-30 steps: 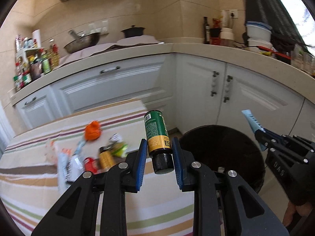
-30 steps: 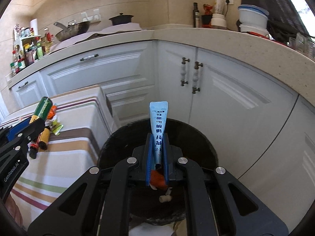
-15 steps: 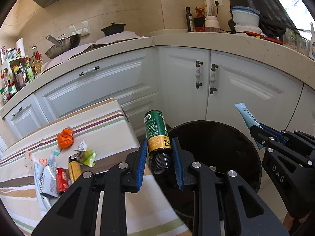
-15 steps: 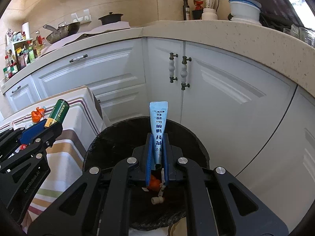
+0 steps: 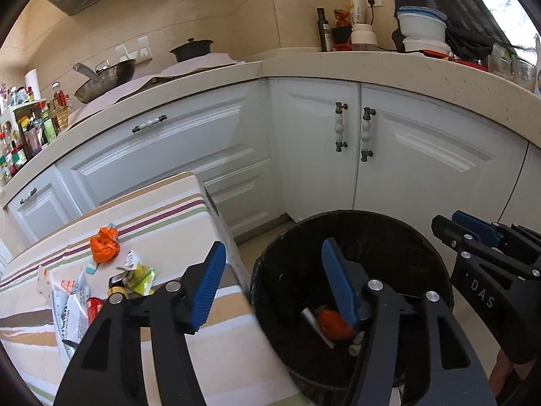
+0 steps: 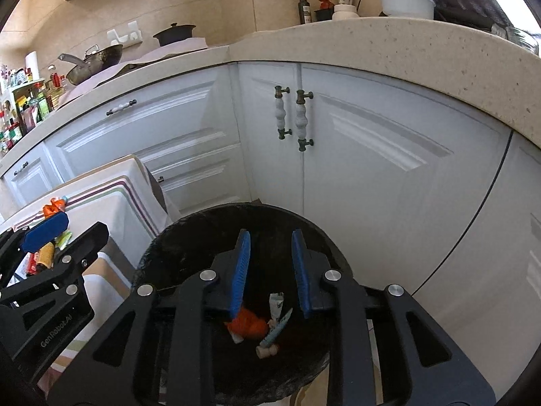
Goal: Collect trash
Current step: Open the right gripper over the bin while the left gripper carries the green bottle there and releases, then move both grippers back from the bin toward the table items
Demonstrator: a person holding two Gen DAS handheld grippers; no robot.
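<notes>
My left gripper (image 5: 274,247) hangs at the left rim of the black trash bin (image 5: 372,216); its jaws are opening with nothing between them. My right gripper (image 6: 270,235) is over the bin's (image 6: 236,208) mouth, its jaws also opening and empty. At the bottom of the bin lie an orange wad (image 6: 248,326), a blue tube (image 6: 275,333) and a white wrapper (image 6: 276,304). The green bottle is out of sight. More trash lies on the striped table (image 5: 169,209): an orange wad (image 5: 104,245), a green-yellow wrapper (image 5: 140,277) and white packets (image 5: 72,304).
White corner cabinets (image 5: 422,169) with knobbed handles (image 5: 351,132) stand right behind the bin. A beige counter (image 5: 372,64) above them carries a pan, a pot, bottles and bowls. The table's corner (image 5: 199,179) nearly touches the bin's left side.
Both grippers' jaws have spread apart. The green bottle is gone from the left one. The blue tube has left the right one and now lies in the bin.
</notes>
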